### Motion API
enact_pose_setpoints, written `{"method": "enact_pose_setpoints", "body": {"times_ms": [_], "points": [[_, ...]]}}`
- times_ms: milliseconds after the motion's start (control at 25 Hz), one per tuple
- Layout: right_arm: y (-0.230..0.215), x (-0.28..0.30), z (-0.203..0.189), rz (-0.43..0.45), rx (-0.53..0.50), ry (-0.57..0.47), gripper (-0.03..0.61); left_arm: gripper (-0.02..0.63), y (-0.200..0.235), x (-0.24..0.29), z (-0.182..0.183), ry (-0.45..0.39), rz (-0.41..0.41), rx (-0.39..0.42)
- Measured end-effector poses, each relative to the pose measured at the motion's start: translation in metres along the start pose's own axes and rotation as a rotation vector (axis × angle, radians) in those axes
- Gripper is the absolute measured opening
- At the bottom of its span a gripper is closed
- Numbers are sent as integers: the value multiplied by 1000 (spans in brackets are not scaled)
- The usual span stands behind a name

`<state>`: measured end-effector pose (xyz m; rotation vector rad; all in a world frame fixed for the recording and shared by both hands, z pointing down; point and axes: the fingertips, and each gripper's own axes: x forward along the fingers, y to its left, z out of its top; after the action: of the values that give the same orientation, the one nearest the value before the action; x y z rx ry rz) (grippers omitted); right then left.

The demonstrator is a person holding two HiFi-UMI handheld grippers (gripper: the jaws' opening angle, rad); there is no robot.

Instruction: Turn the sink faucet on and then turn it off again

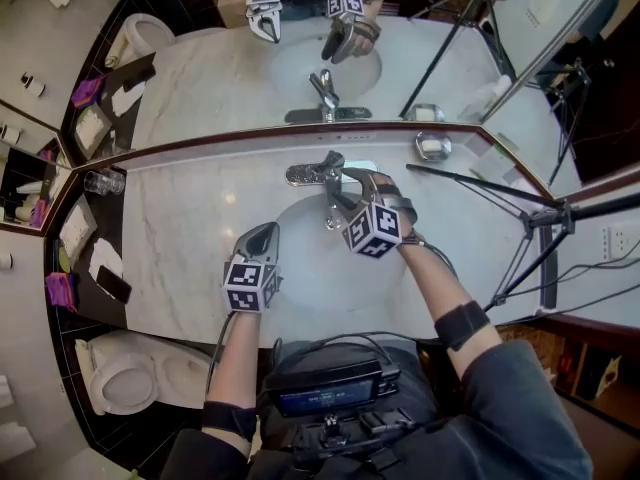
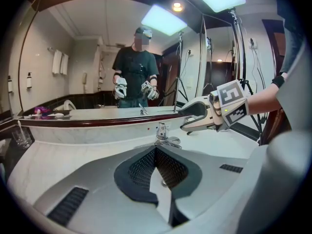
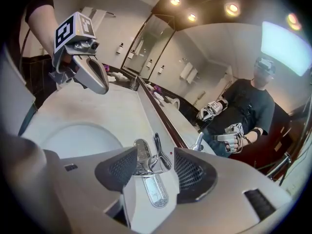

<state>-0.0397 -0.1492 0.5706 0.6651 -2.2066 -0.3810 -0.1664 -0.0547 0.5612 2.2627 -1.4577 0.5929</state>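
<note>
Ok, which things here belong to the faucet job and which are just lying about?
Job: faucet, sink basin, right gripper with open jaws at the faucet.
Lying about: glass, soap dish, toilet, tripod; left gripper, shut, idle beside the basin.

Behind the faucet: the mirror stands close against it, so I have no way round the back.
At the faucet: it sits between the spread jaws of my right gripper.
In front of the faucet: the basin is open room.
Left of the faucet: bare surface; my left gripper, jaws together, hovers by the basin's rim; glasses stand well apart at the far end.
Right of the faucet: a soap dish sits by the mirror, and beyond it tripod legs bar my way.
</note>
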Motion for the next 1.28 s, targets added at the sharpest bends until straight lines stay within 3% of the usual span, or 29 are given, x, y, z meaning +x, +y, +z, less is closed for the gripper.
{"method": "enact_pose_setpoints", "body": {"times_ms": [320, 440, 760, 960, 1280], "points": [[3, 44, 14, 76, -157, 28, 273, 3, 8, 5, 0, -2, 7, -10], [10, 56, 12, 102, -213, 54, 238, 3, 11, 6, -2, -1, 10, -16], [21, 65, 6, 121, -261, 77, 205, 3, 16, 6, -9, 9, 14, -39], [20, 63, 6, 104, -303, 78, 150, 3, 16, 10, -13, 8, 13, -57], [25, 63, 3, 133, -341, 99, 135, 3, 11, 13, -14, 14, 5, -60]]}}
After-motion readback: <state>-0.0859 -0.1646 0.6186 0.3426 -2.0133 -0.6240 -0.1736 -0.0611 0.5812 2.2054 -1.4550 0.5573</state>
